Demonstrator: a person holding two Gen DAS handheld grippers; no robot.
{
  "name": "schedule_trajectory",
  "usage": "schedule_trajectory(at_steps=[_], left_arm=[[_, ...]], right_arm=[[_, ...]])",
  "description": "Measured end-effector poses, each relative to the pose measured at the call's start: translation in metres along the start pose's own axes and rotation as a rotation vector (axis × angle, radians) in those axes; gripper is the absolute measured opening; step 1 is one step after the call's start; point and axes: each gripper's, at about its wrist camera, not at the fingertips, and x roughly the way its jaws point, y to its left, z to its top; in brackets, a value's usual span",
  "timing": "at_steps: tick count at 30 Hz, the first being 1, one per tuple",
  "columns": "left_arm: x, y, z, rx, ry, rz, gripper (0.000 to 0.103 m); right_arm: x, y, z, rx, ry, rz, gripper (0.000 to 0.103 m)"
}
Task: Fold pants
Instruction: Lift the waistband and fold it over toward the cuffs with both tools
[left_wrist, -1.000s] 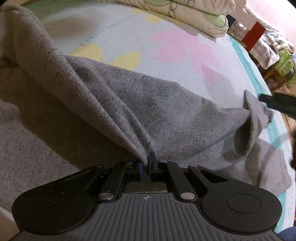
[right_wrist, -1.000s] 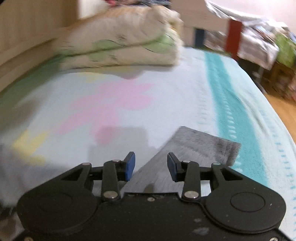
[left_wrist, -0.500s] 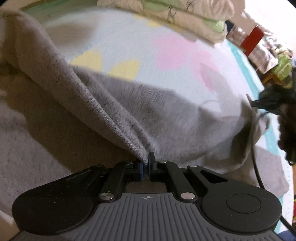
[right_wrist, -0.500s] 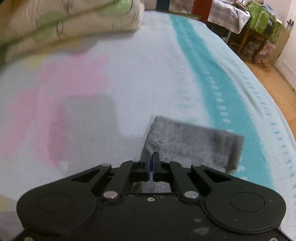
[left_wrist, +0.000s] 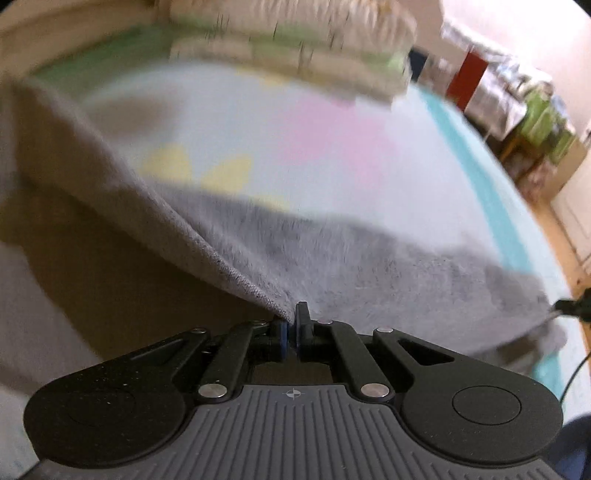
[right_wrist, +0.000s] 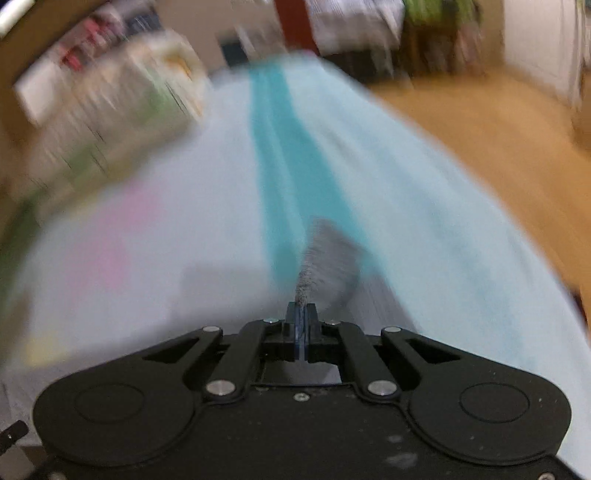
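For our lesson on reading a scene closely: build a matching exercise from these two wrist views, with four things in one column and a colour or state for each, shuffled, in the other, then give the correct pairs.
Things
1. pants
2. left gripper
3. stripe on the bed cover
4. floor

Colour or state
A. teal
B. shut on a fabric edge
C. grey, lifted off the bed at the pinched edge
D. wooden brown

Pairs: 1-C, 2-B, 3-A, 4-D.

The right gripper is also shut on grey fabric, so B names only the left one here.
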Motion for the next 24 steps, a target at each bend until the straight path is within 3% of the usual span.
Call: schedule_trajectory(at_steps=[3,7,13,15,19,21,24], left_arm=[[0.007,0.003,-0.013,-0.014,0.045,0.015,0.004],[0.002,0.001,-0.011,-0.017,0.034,0.016,0.004],[-0.030,-0.008,0.001,0.018,-0.059,-0.006,0.005],[-0.029,-0.008,-0.002,0.029,-0.050,-0.005,0.005],[0.009,-0.001,-0.022,0.007,0.092,0.021,0.005],[0.021,0.000,-0.028,0.004,0.129,0.026,0.005],[0.025,0.000,-0.026,-0.006,0.130,0.023,0.005]], right_arm=[[0.015,-0.012,-0.010,0.054,0.054,-0.008,0.003],[0.004,-0.001,-0.002,0.018,-0.003,0.020,0.003],[-0.028,0.008,0.006,-0.040,-0.141,0.036,0.003],[-0.032,0.000,0.003,-0.038,-0.096,0.009,0.003],[0.007,-0.029,-0.004,0.101,0.127,-0.003,0.003],[0.008,-0.036,0.000,0.147,0.127,0.027,0.003],[0.003,-0.031,0.000,0.113,0.111,0.028,0.003]])
